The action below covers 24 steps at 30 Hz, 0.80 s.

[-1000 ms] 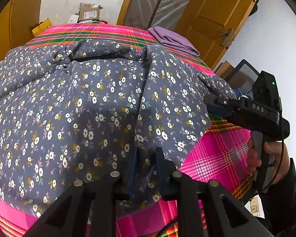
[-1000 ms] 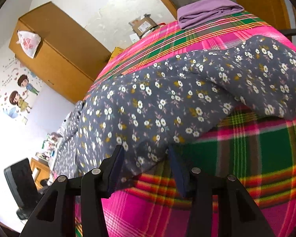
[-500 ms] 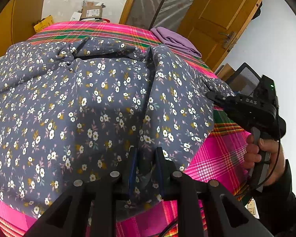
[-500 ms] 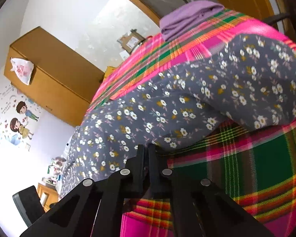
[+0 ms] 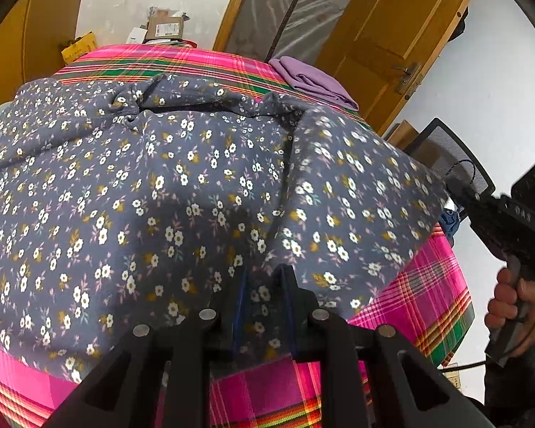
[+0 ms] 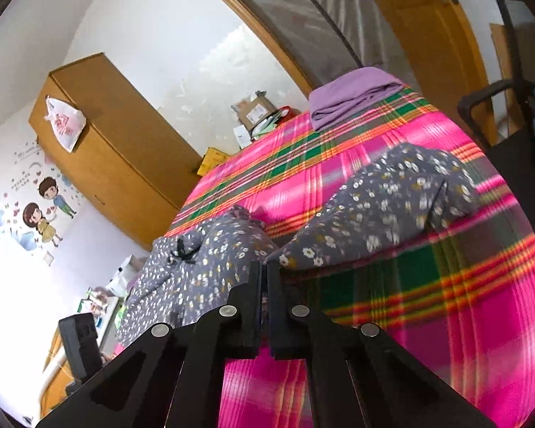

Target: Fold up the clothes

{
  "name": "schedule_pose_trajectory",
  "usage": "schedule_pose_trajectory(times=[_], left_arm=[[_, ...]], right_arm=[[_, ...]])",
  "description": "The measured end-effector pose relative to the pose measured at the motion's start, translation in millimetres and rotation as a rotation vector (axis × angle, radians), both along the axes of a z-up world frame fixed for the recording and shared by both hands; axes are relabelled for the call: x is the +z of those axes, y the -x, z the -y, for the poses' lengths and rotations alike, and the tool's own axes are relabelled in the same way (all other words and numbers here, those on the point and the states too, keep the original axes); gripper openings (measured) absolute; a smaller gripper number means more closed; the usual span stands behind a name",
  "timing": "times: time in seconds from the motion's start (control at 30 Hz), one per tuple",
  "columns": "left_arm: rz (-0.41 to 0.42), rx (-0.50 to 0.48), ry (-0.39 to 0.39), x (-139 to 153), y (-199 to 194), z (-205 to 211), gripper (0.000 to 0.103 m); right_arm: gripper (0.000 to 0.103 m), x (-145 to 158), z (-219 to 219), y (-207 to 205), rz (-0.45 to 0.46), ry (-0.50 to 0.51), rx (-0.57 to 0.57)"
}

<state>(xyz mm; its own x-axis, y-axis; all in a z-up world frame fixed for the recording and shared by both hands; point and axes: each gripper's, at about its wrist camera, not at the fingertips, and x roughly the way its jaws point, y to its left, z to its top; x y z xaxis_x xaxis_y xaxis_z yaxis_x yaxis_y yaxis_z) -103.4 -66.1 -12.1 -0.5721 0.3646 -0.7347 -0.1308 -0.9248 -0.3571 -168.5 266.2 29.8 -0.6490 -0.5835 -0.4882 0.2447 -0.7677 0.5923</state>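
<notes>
A grey floral garment (image 5: 167, 192) lies spread over the pink plaid bed cover (image 5: 421, 292). My left gripper (image 5: 264, 296) is shut on its near hem, with a fold of cloth bunched between the pads. At the right, my right gripper (image 5: 453, 187) pinches the garment's side edge and holds it raised off the bed. In the right wrist view the right gripper (image 6: 264, 274) is shut on that floral edge, and the garment (image 6: 392, 199) drapes away from it, with a sleeve lying on the cover (image 6: 463, 321).
A folded purple cloth (image 5: 314, 82) sits at the bed's far corner, by the wooden door (image 5: 392, 35). Cardboard boxes (image 5: 164, 30) stand beyond the bed's far end. A black mesh chair (image 5: 442, 149) is at the right, and a wooden cabinet (image 6: 110, 149) at the left.
My right gripper closed on the garment's side edge, then rose and drew the cloth up off the bed. The left gripper kept its hold on the hem and stayed put.
</notes>
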Motion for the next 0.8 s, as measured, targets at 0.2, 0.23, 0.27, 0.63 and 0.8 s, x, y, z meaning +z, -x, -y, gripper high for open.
schedule_pose_trajectory(times=[0.2, 0.23, 0.27, 0.63, 0.8], left_arm=[[-0.004, -0.018, 0.008, 0, -5, -5, 0.018], [0.000, -0.021, 0.009, -1, -4, -7, 0.018], [0.004, -0.024, 0.011, -2, -3, -8, 0.018], [0.019, -0.017, 0.010, -7, 0, -15, 0.018], [0.017, -0.005, 0.008, -6, 0, -14, 0.018]], right_arm=[[0.006, -22, -5, -32, 0.118, -0.027, 0.055], [0.006, -28, -5, -35, 0.142, -0.025, 0.078], [0.006, -34, -6, -38, 0.162, -0.030, 0.094], [0.036, -41, -59, 5, 0.102, -0.158, -0.113], [0.036, -54, -79, 49, 0.133, -0.184, -0.147]])
